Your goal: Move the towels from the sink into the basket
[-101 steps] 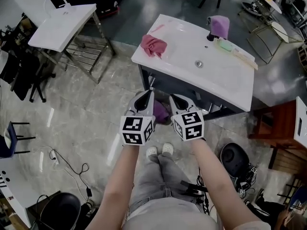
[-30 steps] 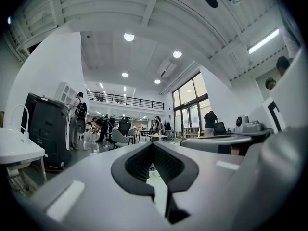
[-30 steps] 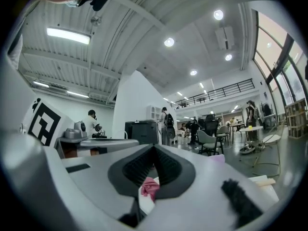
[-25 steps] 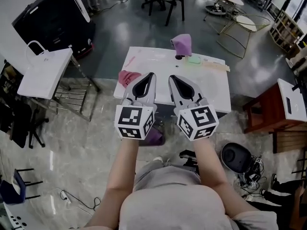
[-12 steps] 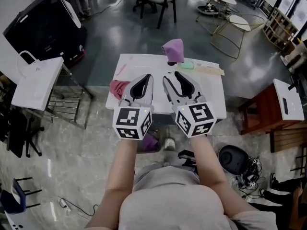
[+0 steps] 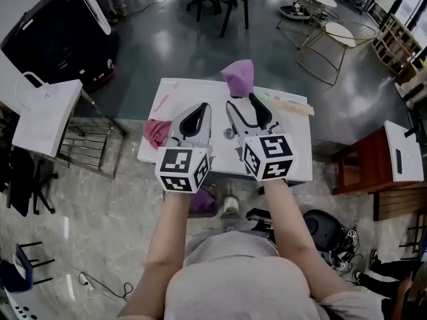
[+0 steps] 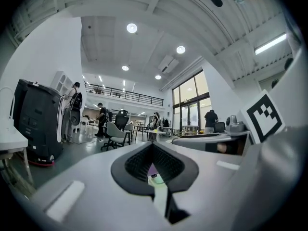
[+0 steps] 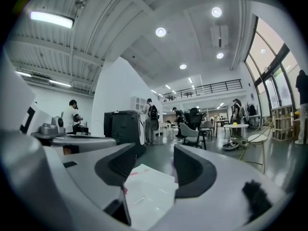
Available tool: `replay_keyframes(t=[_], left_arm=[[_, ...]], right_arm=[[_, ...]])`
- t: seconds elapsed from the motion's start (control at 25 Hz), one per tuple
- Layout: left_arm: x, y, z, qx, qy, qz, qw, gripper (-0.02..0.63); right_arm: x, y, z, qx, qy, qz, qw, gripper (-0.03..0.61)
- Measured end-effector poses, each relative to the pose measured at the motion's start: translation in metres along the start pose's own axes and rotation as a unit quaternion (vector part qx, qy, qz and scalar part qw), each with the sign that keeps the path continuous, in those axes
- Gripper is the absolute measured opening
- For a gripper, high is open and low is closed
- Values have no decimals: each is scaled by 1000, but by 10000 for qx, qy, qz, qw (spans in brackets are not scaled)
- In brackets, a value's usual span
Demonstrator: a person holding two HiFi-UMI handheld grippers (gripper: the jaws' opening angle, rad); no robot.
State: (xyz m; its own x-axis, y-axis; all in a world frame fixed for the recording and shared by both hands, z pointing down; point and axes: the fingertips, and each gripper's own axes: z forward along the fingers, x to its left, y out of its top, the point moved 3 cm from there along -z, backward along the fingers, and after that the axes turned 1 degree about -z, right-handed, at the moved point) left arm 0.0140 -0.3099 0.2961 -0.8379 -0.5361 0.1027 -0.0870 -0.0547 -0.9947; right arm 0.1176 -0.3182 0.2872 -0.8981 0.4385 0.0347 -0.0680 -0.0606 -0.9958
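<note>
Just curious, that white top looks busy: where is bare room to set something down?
On the sink top, the near right corner, below the cream strip, is bare, as is the far left corner beyond the pink towel. The back edge is crowded by the purple towel.

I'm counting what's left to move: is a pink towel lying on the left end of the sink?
Yes, the pink towel lies crumpled at the left end of the white sink in the head view.

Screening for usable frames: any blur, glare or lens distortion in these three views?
Head view: sharp, edges bowed, sheen on the grey floor. Left gripper view: fisheye circle with black corners, close foreground soft. Right gripper view: same fisheye, ceiling lamps flare, white sink top bright and near featureless.
</note>
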Motion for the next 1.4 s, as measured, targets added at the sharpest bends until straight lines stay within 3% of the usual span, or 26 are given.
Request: replay_keyframes(t=[0.72,1.08,1.4], left_arm=[[29,-26,86,332,311,-92,9989,6],[45,-37,107,436,466,-184,9978,6],[46,-36,121,446,428,-169,9979,6]], right_arm=[[-86,-51,112,780,-36,-288,9965,241],[-102,-85,146,1244,37,-375,9915,241],[-102,-89,161,1329,344,-231,9903,239]])
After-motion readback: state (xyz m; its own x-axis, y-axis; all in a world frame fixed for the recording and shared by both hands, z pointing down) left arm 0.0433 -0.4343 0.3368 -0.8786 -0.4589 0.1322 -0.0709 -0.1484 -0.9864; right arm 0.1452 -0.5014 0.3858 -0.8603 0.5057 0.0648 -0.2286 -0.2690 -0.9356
